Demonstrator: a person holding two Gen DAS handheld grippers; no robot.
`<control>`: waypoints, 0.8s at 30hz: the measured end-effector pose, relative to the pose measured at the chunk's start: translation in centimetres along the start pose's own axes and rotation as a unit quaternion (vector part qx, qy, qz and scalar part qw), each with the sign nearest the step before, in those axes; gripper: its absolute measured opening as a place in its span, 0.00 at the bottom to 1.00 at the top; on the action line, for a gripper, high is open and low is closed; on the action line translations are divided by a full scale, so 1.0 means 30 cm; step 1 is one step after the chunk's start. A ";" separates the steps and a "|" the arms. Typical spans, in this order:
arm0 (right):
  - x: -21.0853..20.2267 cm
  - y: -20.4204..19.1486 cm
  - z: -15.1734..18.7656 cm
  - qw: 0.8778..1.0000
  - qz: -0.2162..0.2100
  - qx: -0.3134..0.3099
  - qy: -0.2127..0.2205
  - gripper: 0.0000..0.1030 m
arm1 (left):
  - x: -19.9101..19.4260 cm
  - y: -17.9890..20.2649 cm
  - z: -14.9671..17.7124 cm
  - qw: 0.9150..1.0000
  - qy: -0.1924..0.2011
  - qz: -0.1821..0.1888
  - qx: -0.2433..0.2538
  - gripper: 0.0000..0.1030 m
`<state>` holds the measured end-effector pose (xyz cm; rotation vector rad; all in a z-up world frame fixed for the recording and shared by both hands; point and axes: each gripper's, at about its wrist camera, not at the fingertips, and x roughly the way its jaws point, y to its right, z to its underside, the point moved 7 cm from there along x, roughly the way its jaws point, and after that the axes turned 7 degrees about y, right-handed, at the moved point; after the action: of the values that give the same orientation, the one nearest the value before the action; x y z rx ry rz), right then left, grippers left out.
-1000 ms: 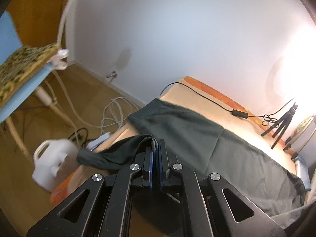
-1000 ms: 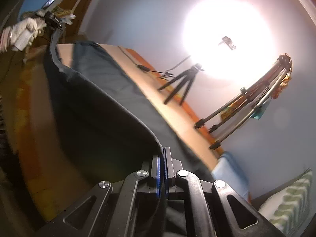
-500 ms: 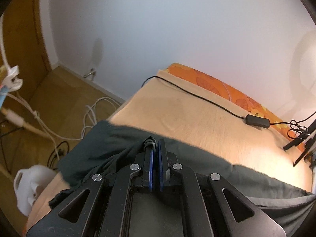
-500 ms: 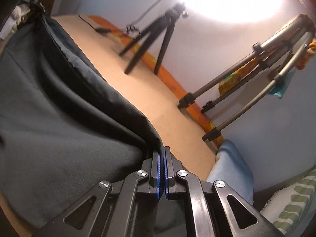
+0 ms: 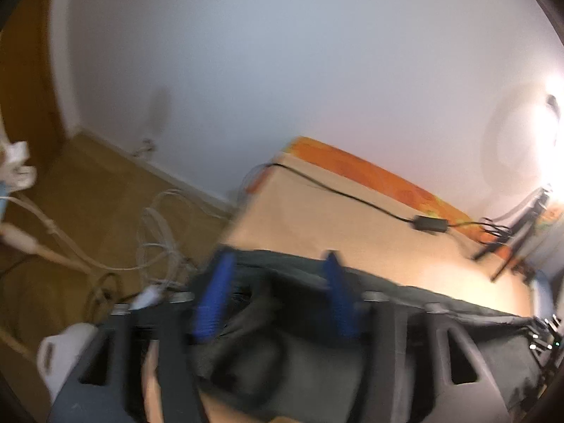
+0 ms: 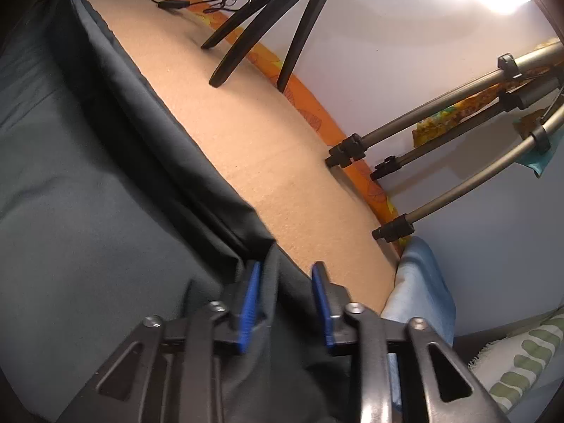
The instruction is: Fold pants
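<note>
Dark grey pants (image 6: 88,211) spread flat on the tan-covered bed (image 6: 253,148), one edge running along its middle; left gripper (image 5: 278,292) fingers opening, blue pads wide apart above a bunched fold; right gripper (image 6: 285,303) fingers opening, cloth edge loose between them; black cable (image 5: 352,199) beyond.

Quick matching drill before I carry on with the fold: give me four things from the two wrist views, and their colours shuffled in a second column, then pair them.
Things:
1. pants
2. pads on the right tongs
3. sheet strip along the wall
4. small tripod legs

Colours:
A. orange
B. black
C. dark grey-green
D. blue

Pairs: 1-C, 2-D, 3-A, 4-B
</note>
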<state>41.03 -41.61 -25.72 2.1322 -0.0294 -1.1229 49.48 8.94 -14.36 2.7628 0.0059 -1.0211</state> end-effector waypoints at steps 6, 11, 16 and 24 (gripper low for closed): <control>0.014 -0.004 0.009 1.000 0.009 0.009 -0.023 0.23 | -0.058 -0.117 0.039 0.999 0.014 -0.028 0.002 0.65; -0.009 0.024 0.002 0.999 0.014 0.016 -0.033 0.37 | -0.030 -0.205 0.145 0.999 -0.007 -0.040 -0.009 0.65; -0.010 0.021 0.000 0.999 -0.008 0.032 -0.039 0.35 | 0.043 -0.260 0.219 0.997 -0.034 -0.035 -0.059 0.64; -0.054 -0.003 -0.055 1.000 -0.019 0.012 -0.016 0.47 | 0.029 -0.067 0.157 0.999 -0.005 -0.021 0.024 0.62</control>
<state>41.20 -40.05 -24.03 2.1448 -0.0171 -1.1843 46.97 9.99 -18.80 2.8125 0.0400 -1.0580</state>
